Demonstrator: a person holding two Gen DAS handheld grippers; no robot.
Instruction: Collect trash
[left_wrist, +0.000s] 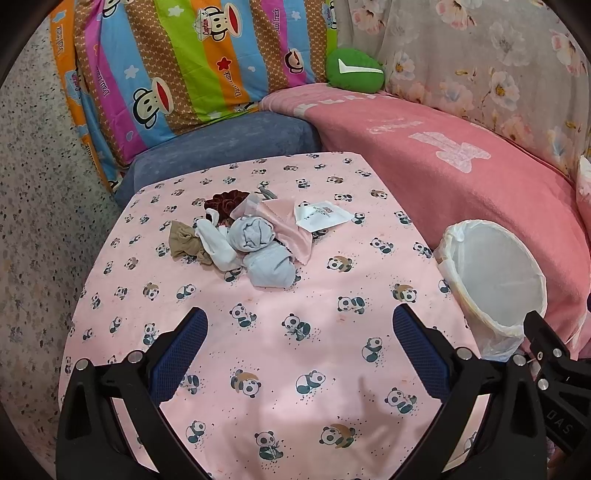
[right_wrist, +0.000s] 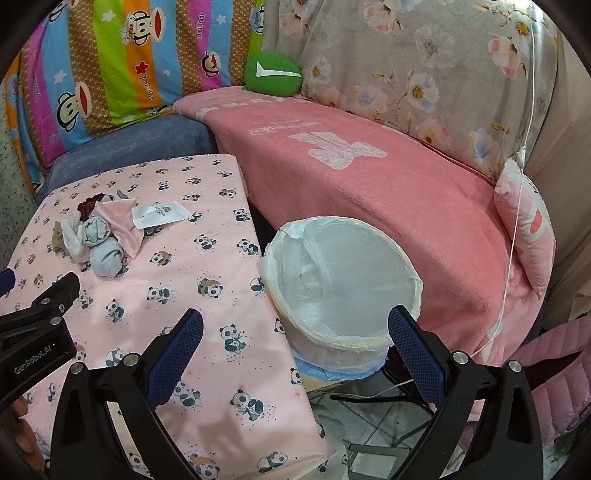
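Trash sits in one loose heap (left_wrist: 243, 236) toward the far side of the bench (left_wrist: 258, 350): balled grey-white rags, a brown scrap, a dark red crumpled piece and a pink cloth, with a flat white packet (left_wrist: 321, 218) touching the pile's right edge. Bunched together like this, the pieces probably lend themselves to being picked off one at a time from the top or the outer rim.

A white-lined bin (right_wrist: 343, 280) stands just beside the bench's right edge, between the bench and the pink-covered sofa (right_wrist: 388, 192), its mouth open and nothing visible inside, so it looks placed for a short carry sideways.

The left claw (left_wrist: 299, 343) hovers over the near half of the bench, fingers spread wide and holding nothing, aimed at the heap. The right claw (right_wrist: 295, 343) is likewise spread and bare, straddling the bench's right edge and the bin's near rim.

Between claws and heap the panda-print cover lies bare, giving open room to approach; the bench edge and bin rim are the spots to mind.
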